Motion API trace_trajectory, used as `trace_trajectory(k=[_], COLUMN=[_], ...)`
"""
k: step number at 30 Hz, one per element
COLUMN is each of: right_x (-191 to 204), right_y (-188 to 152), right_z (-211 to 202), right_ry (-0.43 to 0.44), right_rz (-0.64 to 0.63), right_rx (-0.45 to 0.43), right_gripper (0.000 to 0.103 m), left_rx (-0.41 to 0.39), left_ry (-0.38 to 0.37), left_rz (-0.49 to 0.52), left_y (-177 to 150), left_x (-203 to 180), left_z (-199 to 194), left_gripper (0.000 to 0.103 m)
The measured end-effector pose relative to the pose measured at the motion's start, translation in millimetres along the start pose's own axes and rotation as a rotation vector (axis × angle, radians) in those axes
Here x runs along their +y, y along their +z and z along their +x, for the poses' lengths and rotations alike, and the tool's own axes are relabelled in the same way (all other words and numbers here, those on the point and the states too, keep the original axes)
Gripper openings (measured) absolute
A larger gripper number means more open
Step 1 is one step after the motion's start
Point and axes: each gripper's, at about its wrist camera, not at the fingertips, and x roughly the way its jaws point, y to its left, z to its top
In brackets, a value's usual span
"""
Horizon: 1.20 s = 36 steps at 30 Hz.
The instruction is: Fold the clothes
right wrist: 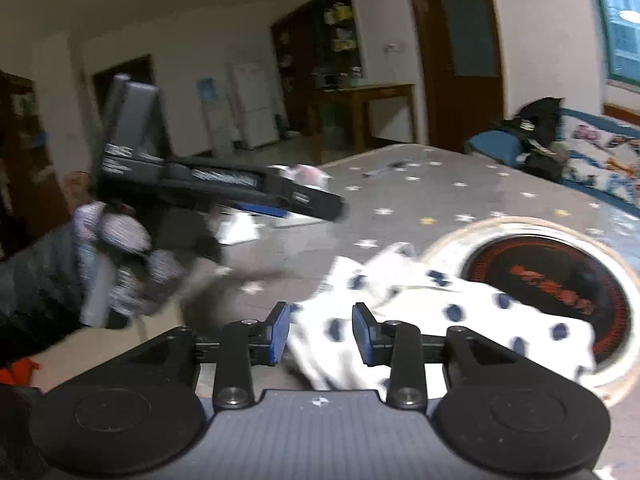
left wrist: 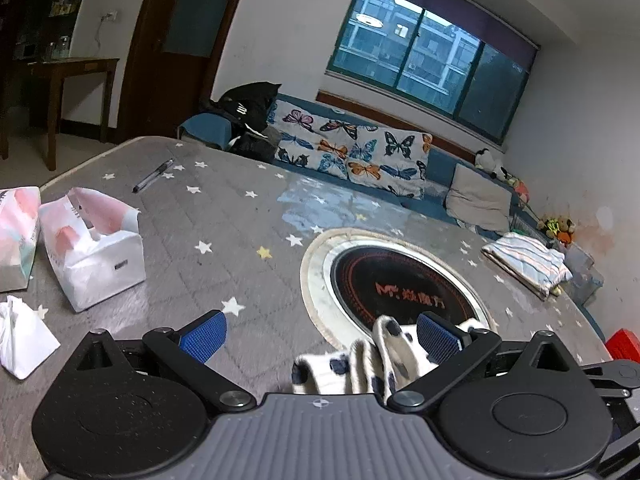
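White spotted garment (right wrist: 420,320) lies bunched on the grey star-print tabletop (left wrist: 224,216), one edge over the round black induction plate (left wrist: 400,284) set into it.

Right hand-held gripper (right wrist: 321,332): jaws part open, cloth between them, pads don't look to be pressing on it. So I read nothing as held there.

Left hand-held gripper (left wrist: 320,338): jaws wide, a fold of the same cloth up against its right pad, not clamped.

Risks as I see them:
- neither gripper has the fabric, so any lift could come up empty or snag one layer and undo the bunch
- right view is motion-blurred, so I can't judge edges well
- left gripper's body crosses close in the right view: collision possible
- folded striped pile (left wrist: 528,264) sits near the tabletop edge, well apart from the garment
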Motion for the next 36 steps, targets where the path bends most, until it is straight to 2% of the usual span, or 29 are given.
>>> trace_trajectory(k=[6,9,15,17,18,21,25,30,36], right_x=[-18.6,-22.5,-14.0,-10.4,-7.7,-6.1,-9.9,-29.1,-56.8], right_y=[3.9,7.6,12.8,12.1,12.9,10.8,6.1,-10.3,-36.0], right_z=[14.0,31.4,72.8,76.9,80.5,69.0,39.9,-4.3,-29.6], right_ry=[-0.089,-0.066,0.004,0.013,0.015,0.009,-0.011,-0.099,-0.225], right_rz=[0.046,0.055,0.018,0.010,0.001,-0.006,-0.007,0.055,0.136], right_rx=[0.023,0.037,0.066,0.064,0.065,0.052,0.029,0.000,0.028], right_gripper=[0.034,0.034,0.036,0.045,0.045,0.046,0.051,0.051,0.051], left_rx=[-0.021,-0.023,-0.011,0.006,0.016,0.045,0.086,0.124,0.169], left_ry=[-0.013,-0.043,-0.146,-0.204,-0.229,-0.296,-0.340,-0.387,-0.351], left_rz=[-0.048,-0.042,-0.039,-0.052,-0.059,-0.068,-0.064,-0.103,-0.093], left_y=[9.8,14.1,18.6,19.5,20.0,19.2,13.8,4.9,-10.4], left_x=[6.4,4.5,-3.0,-6.8,-8.8,-18.7,-33.5,-40.7,-39.5], left_z=[-1.8,-1.9,1.1,4.8,7.3,17.2,31.6,46.2,57.7], left_gripper=[0.102,0.101,0.088,0.084,0.082,0.078,0.073,0.068,0.067])
